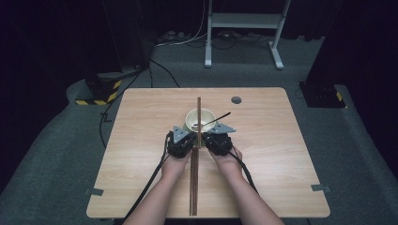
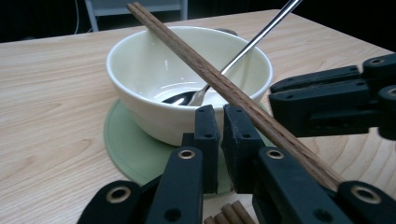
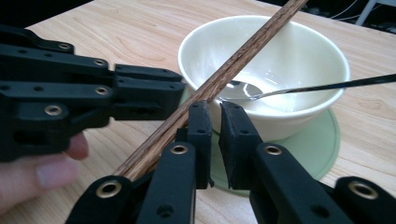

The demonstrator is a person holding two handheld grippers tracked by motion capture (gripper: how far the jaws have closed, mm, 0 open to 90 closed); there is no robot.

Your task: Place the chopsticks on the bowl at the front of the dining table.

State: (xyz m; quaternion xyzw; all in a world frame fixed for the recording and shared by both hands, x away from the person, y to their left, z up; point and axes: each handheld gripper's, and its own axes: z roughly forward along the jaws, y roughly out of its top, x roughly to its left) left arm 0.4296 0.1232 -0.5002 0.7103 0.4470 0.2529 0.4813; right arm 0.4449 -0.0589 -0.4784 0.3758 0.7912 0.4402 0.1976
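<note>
High view, caption desk: Two hands hold the left gripper [image 1: 191, 137] and right gripper [image 1: 207, 137] side by side at the near rim of a cream bowl [image 1: 189, 117] in the middle of the table [image 1: 281, 154]. Where are the chopsticks?

Photographer: One pair of chopsticks [image 2: 224, 84] lies tilted across the bowl, far ends out past the far rim, near ends coming down between the two grippers. A second pair [image 1: 193, 187] lies flat on the table, running back toward the person.

Desk: And the fingers?

Photographer: In the left gripper view and the right gripper view alike, each set of fingers is all but pressed together, with a sliver of gap and nothing in it. The tilted pair passes alongside them, not between. Whether the gripper bodies squeeze the sticks from the sides, I cannot tell.

Desk: The risk?

Photographer: In my judgement, a roll. The sticks are propped on a smooth rim, so a nudge from either gripper could send them sliding sideways off it. They could also knock the spoon [image 2: 252, 42], which leans in the bowl with its handle out over the rim. A harder push might shift the bowl on its green mat [image 2: 126, 149].
</note>
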